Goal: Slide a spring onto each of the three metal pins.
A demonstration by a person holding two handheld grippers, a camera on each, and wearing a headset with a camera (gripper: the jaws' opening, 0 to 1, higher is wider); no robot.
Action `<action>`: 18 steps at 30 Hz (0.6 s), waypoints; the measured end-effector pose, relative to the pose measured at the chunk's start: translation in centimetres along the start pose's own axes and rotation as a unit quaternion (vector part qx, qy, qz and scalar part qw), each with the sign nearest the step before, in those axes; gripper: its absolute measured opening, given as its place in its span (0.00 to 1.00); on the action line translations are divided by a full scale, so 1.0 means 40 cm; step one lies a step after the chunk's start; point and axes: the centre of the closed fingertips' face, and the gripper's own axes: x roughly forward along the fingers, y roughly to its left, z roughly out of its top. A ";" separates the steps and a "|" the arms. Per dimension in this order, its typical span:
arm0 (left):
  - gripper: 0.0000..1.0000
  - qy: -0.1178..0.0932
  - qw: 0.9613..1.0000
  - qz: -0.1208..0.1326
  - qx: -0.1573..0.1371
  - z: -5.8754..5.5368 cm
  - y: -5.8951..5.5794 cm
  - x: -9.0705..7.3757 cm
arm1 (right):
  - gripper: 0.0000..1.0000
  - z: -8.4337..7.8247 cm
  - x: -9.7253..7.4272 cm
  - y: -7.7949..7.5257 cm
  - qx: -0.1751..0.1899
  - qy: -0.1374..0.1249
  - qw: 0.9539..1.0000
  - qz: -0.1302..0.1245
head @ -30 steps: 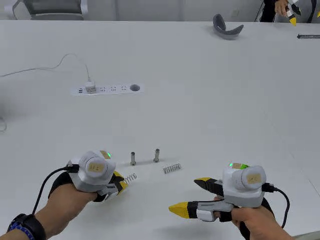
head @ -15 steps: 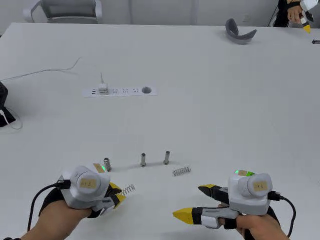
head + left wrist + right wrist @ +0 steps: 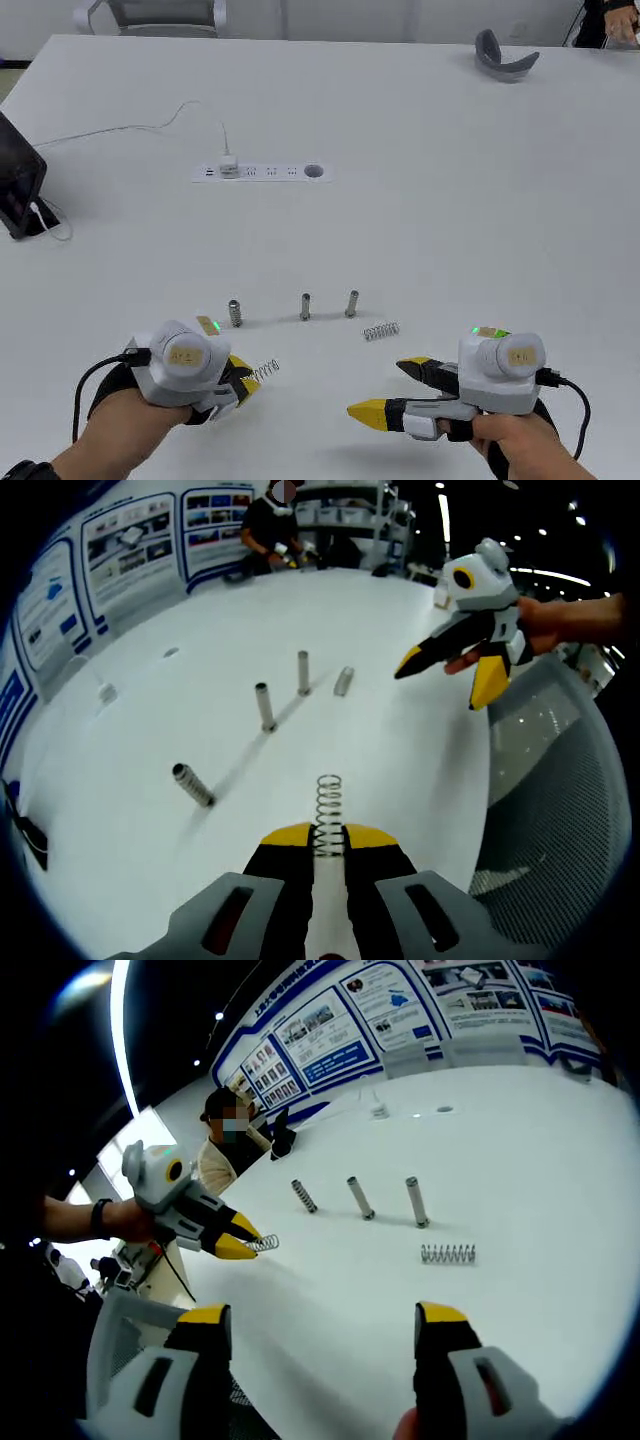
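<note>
White tabletop [image 3: 430, 230]: bare approach in front of three upright silver metal pins [image 3: 305, 307] in a row; loose steel coil spring [image 3: 381, 331] lies beside the rightmost.

A broad white tabletop [image 3: 450, 200] carries a white power strip [image 3: 262, 172] with one plug in it and a dark tablet [image 3: 18, 190] propped at its left edge. A grey mesh office chair [image 3: 165, 15] stands at the far side. Blue-and-white printed posters [image 3: 395, 1000] line the wall, and long bright ceiling lights [image 3: 443, 510] shine overhead.
</note>
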 end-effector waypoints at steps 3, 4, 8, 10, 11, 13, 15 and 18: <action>0.11 -0.003 1.000 0.000 0.000 0.003 -0.007 -0.004 | 0.75 0.008 0.009 0.007 0.009 -0.006 1.000 0.005; 0.11 -0.004 1.000 0.000 0.000 0.006 -0.010 -0.006 | 0.75 0.011 0.013 0.010 0.010 -0.008 1.000 0.007; 0.11 -0.014 1.000 -0.001 -0.003 0.020 -0.022 -0.012 | 0.74 0.024 0.024 0.024 0.019 -0.014 1.000 0.018; 0.11 -0.022 1.000 -0.002 -0.006 0.032 -0.027 -0.015 | 0.73 0.035 0.028 0.031 0.022 -0.019 0.999 0.023; 0.11 -0.027 1.000 -0.002 -0.008 0.038 -0.029 -0.017 | 0.72 0.040 0.029 0.034 0.022 -0.020 0.999 0.026; 0.11 -0.039 0.999 -0.007 -0.013 0.053 -0.037 -0.020 | 0.71 0.054 0.032 0.040 0.020 -0.026 0.999 0.030; 0.11 -0.049 0.999 -0.009 -0.016 0.067 -0.043 -0.021 | 0.69 0.065 0.037 0.044 0.018 -0.027 0.999 0.035; 0.11 -0.059 0.998 -0.013 -0.016 0.088 -0.052 -0.020 | 0.67 0.082 0.041 0.053 0.021 -0.030 0.998 0.047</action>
